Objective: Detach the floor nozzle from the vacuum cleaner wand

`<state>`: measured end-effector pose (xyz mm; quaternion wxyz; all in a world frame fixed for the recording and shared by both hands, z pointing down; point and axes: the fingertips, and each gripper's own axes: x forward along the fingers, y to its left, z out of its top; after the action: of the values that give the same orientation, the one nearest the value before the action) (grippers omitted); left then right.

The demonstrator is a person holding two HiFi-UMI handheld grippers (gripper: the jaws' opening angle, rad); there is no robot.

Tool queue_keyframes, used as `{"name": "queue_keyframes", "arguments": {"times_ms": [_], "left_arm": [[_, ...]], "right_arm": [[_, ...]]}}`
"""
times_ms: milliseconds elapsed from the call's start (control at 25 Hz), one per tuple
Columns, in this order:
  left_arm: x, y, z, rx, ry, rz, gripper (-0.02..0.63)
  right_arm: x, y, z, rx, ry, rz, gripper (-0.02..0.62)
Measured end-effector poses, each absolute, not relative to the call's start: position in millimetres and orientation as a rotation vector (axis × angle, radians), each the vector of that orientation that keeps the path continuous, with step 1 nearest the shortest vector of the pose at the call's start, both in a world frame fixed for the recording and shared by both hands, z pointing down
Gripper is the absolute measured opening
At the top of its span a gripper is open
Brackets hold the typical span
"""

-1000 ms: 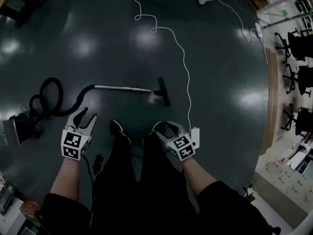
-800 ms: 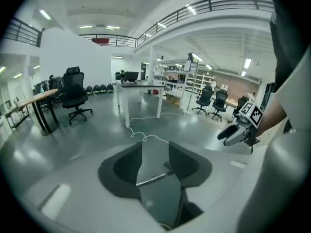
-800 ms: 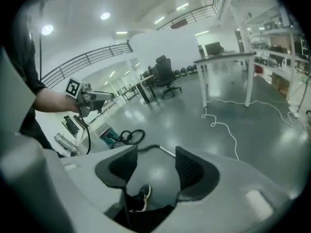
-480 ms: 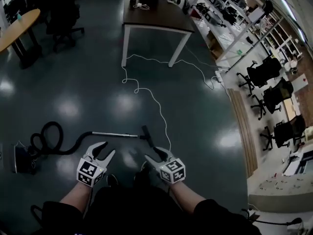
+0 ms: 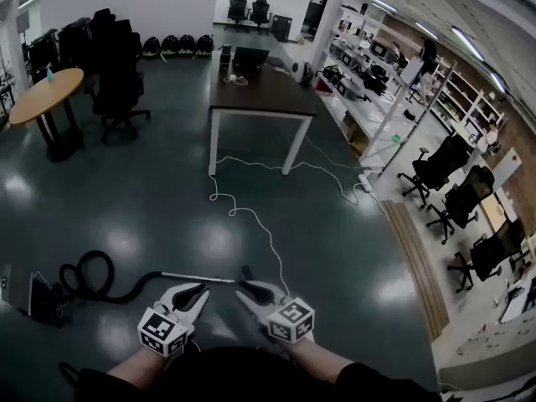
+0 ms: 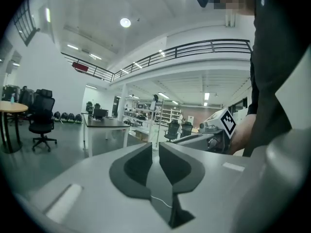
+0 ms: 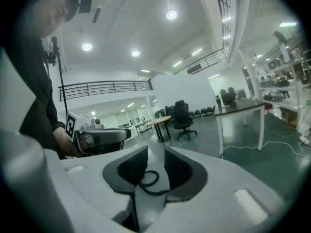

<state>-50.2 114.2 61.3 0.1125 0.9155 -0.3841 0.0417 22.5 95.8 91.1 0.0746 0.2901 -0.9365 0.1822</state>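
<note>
Since a second ago: view has swung up from the floor to the whole room, both grippers have come up to roughly level, and both claws are narrowing.

- Floor (image 5: 167,199): dark, glossy, open around the person. Nothing blocks a reach down to the vacuum.
- Desk (image 5: 260,95), round table (image 5: 46,86), office chairs (image 5: 117,82) and shelving (image 5: 377,82) are all well apart from the work area.
- Vacuum lies on the floor just ahead of the grippers. Canister (image 5: 29,291) is far left, the hose (image 5: 88,275) is coiled beside it, and the wand (image 5: 197,278) lies flat running right.
- White cord (image 5: 251,216) snakes from the desk towards the nozzle end. Judgement: the only snag risk, as it runs close by the joint.
- Floor nozzle (image 5: 245,271) sits at the wand's right end, partly behind the right gripper's tip. It looks still joined, but it is small here.
- Left gripper (image 5: 191,294): jaws closing, narrow gap left, nothing between them.
- Right gripper (image 5: 248,291): jaws closing, wider gap. The hose loop seen through it is far off on the floor, not gripped.

Judgement: held up, level and empty, the claws look like a start or check pose rather than a grasp. Detach not begun. Probable split is left on the wand to brace, right on the nozzle to pull, which matches how each side lines up.
</note>
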Motion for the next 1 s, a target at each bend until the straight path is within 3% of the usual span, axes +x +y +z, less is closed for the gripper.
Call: {"name": "queue_keyframes", "arguments": {"times_ms": [160, 320, 520, 1000], "left_arm": [[-20, 129, 29, 2.697, -1.205, 0.026, 0.003], [13, 135, -2, 2.694, -1.261, -0.03, 0.002], [40, 153, -37, 2.739, -1.267, -0.068, 0.002], [39, 155, -28, 2.839, -1.103, -0.075, 0.002]], "right_arm": [[42, 112, 43, 0.788, -2.963, 0.446, 0.041], [63, 129, 13, 0.712, -3.073, 0.419, 0.004], [79, 147, -15, 0.719, -3.139, 0.274, 0.002], [72, 145, -18, 0.886, -3.078, 0.193, 0.002]]}}
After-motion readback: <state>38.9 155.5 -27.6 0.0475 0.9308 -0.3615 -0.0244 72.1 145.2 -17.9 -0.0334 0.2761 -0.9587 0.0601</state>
